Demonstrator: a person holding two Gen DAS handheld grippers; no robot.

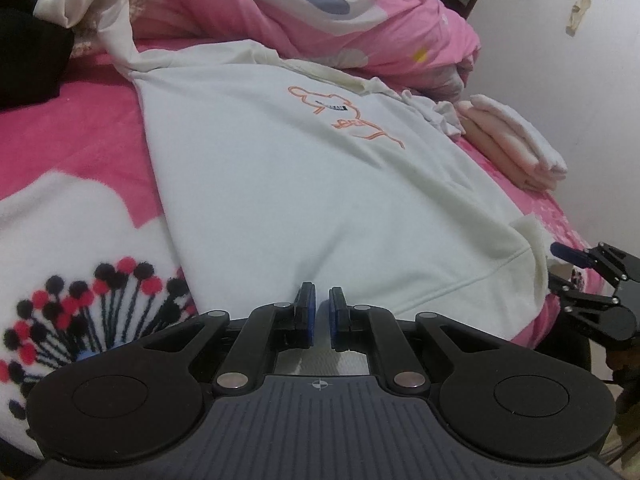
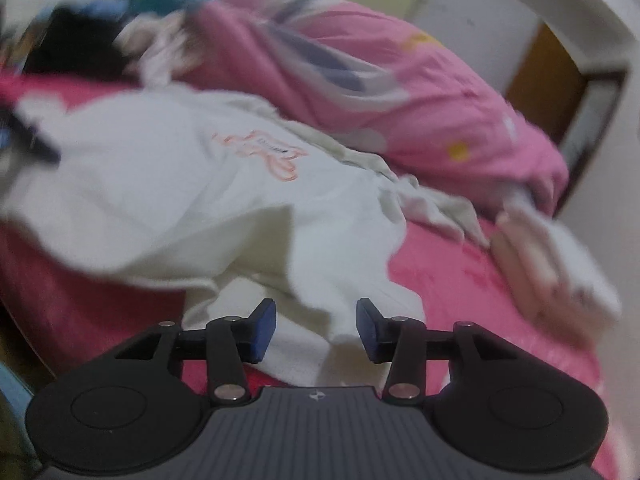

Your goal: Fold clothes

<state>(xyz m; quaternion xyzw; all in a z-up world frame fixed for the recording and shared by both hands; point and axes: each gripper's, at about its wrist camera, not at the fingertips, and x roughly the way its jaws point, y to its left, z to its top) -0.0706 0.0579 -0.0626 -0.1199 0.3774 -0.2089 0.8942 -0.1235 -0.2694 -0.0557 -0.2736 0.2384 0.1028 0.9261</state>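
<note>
Both claws sit at the white sweatshirt's (image 1: 304, 184) hem: our left gripper (image 1: 321, 316) nearly closed, seemingly empty; our right gripper (image 2: 316, 330) gaping over fabric. Beyond the sweatshirt: pink duvet (image 1: 320, 12), folded stack (image 1: 516, 140).

Right gripper (image 2: 316, 328): jaws standing apart, blue pads clear of the cloth, nothing pinched.
White sweatshirt (image 2: 168, 184): spread out ahead and to the left, orange line drawing facing up; a white fold runs down between the jaws.
Pink blanket (image 2: 460, 280): underneath, bare ahead-right.
Pink duvet (image 2: 400, 80): heaped far ahead.
Folded pale clothes (image 2: 556, 264): stacked off to the right, blurred.
Dark clothes (image 2: 76, 52): piled far ahead-left, blurred.
</note>
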